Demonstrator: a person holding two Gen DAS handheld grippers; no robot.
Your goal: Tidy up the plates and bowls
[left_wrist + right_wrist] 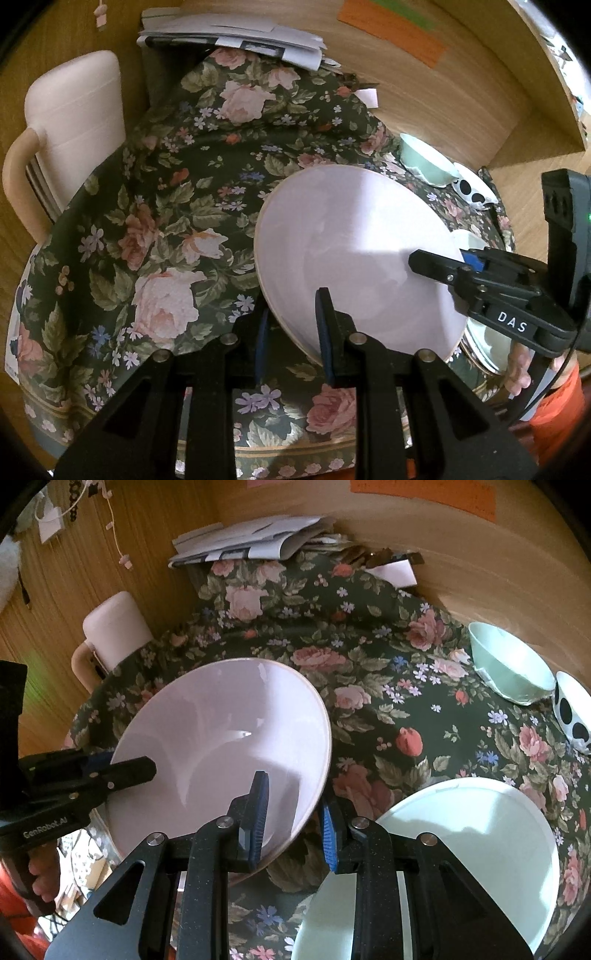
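A large pale pink bowl (354, 254) is held tilted above the floral tablecloth (166, 206). My left gripper (293, 332) is shut on its near rim, one finger inside, one outside. My right gripper (439, 258) grips the opposite rim; in the right wrist view the bowl (221, 746) sits between that gripper's fingers (293, 819), and the left gripper (122, 768) clamps the far side. A pale green plate (461, 849) lies under the right gripper. A mint bowl (509, 664) and a black-spotted white bowl (572, 709) stand at the far right.
A stack of papers (251, 539) lies at the table's far edge against the wooden wall. A pink chair (70, 118) stands at the left of the table. Another plate (487, 347) lies under the pink bowl's right side.
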